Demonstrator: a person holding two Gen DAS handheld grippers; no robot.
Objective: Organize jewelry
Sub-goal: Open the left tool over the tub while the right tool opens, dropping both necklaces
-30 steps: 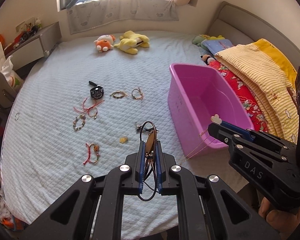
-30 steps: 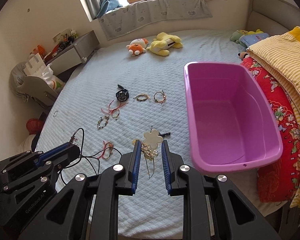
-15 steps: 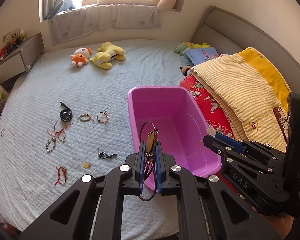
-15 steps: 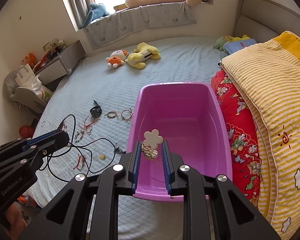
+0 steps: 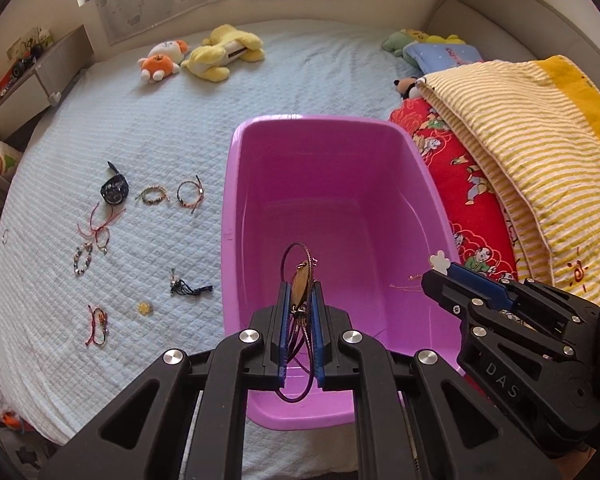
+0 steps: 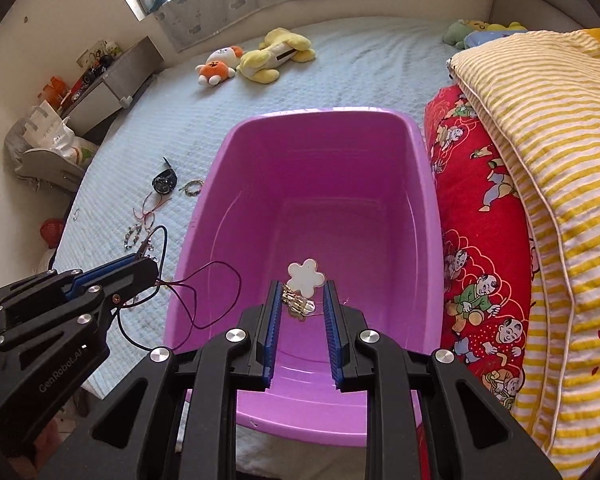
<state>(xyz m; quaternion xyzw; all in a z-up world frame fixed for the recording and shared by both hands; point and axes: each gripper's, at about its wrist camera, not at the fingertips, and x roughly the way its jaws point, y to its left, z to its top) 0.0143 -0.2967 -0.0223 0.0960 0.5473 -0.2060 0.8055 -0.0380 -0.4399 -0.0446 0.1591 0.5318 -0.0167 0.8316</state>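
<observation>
A purple plastic tub [image 5: 236, 184] [image 6: 216, 160] stands on the bed. My left gripper [image 5: 299, 292] is shut on a cord necklace with a gold pendant [image 5: 300, 280] and holds it over the tub's near end; its cord loops [image 6: 204, 296] hang by the tub's left rim. My right gripper [image 6: 300, 300] holds a white flower charm with a gold chain [image 6: 305, 280] above the tub's inside; its jaws stand somewhat apart around the chain. It also shows in the left wrist view [image 5: 440, 268].
Several bracelets [image 5: 152, 194] and a black watch [image 5: 114, 192] lie on the blue bedspread left of the tub. Plush toys [image 5: 220, 52] lie at the far side. A red blanket [image 6: 476, 240] and a striped quilt [image 6: 540, 140] are piled right of the tub.
Both grippers have moved right from above the bedspread to above the tub, carrying their pieces. The tub now fills the middle of both views.
</observation>
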